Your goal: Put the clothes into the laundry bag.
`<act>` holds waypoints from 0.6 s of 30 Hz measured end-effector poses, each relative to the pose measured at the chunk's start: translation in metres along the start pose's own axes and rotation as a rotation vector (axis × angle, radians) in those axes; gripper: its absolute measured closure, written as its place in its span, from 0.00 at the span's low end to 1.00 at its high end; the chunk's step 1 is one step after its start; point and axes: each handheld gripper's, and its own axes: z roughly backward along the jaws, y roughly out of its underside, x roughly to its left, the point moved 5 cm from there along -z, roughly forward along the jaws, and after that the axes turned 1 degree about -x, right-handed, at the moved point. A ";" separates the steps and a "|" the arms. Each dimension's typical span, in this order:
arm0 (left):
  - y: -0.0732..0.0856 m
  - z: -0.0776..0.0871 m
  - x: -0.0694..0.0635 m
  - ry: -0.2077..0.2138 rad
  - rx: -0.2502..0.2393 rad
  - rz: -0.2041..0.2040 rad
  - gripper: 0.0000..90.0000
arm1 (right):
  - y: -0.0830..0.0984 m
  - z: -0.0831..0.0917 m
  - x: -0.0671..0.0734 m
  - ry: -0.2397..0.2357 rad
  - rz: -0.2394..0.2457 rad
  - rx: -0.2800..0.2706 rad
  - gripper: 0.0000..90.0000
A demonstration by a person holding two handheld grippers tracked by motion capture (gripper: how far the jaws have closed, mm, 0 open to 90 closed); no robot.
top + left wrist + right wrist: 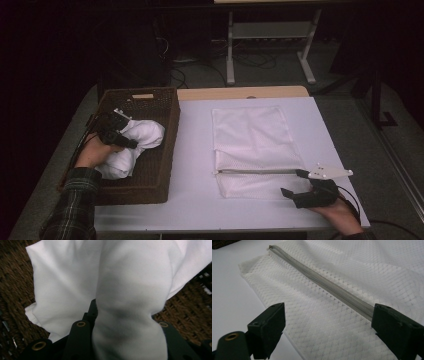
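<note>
A bundled white cloth (137, 145) lies in a brown wicker basket (172, 125) at the table's left. My left gripper (130, 137) is shut on that cloth, and in the left gripper view the white cloth (130, 290) bulges out between the two black jaws of the left gripper (126, 323). A white mesh bag (255, 140) lies flat at the table's middle right, its grey zipper (255, 171) running across near the front. My right gripper (292, 182) rests open at the zipper's right end. In the right gripper view the mesh bag (332, 315) and zipper (324, 285) lie between the spread jaws of the right gripper (327, 322).
The white table (195, 175) has a wooden strip (240, 93) along its back edge. The basket takes up the left side. Beyond the table stands a light desk frame (270, 35) with cables on a dark floor.
</note>
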 end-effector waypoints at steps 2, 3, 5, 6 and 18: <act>0.000 0.000 0.000 0.000 0.000 0.000 0.71 | 0.000 0.000 0.000 0.000 0.000 0.000 0.13; -0.002 0.007 0.000 0.011 -0.017 0.015 0.71 | 0.000 0.000 0.000 0.000 0.000 0.000 0.12; -0.003 0.015 -0.001 0.023 -0.038 0.028 0.71 | 0.000 0.000 0.000 0.000 -0.001 -0.001 0.12; -0.003 0.018 -0.001 0.030 -0.048 0.029 0.71 | 0.000 -0.001 0.000 0.000 -0.003 -0.001 0.12; -0.013 0.051 -0.014 0.063 -0.082 0.031 0.71 | 0.000 -0.002 0.001 -0.003 -0.002 0.001 0.12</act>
